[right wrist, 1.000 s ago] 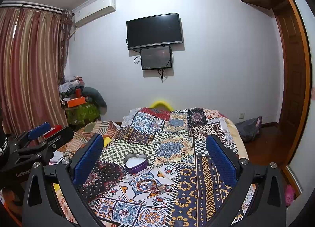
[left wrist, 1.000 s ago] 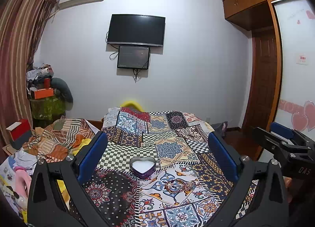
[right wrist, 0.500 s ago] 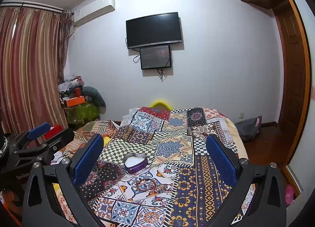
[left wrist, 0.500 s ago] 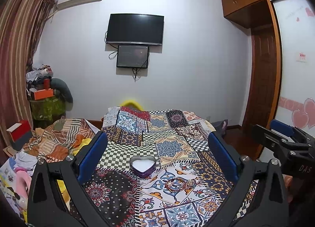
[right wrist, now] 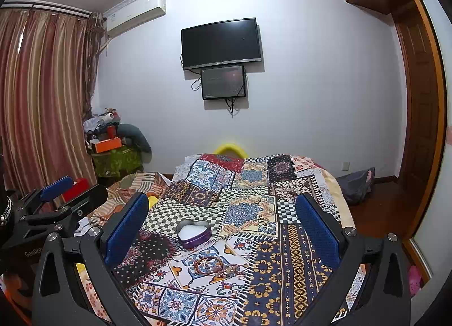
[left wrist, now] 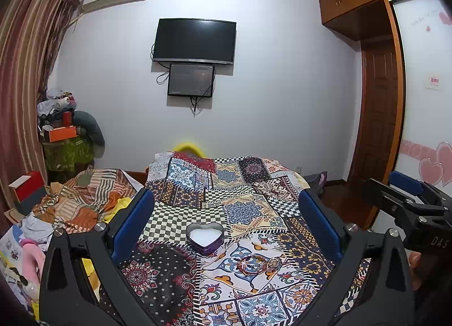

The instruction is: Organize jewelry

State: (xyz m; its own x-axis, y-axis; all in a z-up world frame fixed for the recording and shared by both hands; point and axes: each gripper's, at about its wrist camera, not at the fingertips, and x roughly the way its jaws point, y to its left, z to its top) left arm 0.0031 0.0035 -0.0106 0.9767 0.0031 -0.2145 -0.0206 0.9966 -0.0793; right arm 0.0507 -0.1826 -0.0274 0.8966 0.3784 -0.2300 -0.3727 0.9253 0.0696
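The heart-shaped box (left wrist: 205, 238) sits open on the patchwork bedspread (left wrist: 243, 207), its white lining showing. Just nearer than the box lie a beaded bracelet (left wrist: 250, 263) and a ring (left wrist: 273, 263). The left gripper (left wrist: 226, 221) and right gripper (right wrist: 221, 221) hover above the box, jaws spread wide, holding nothing.
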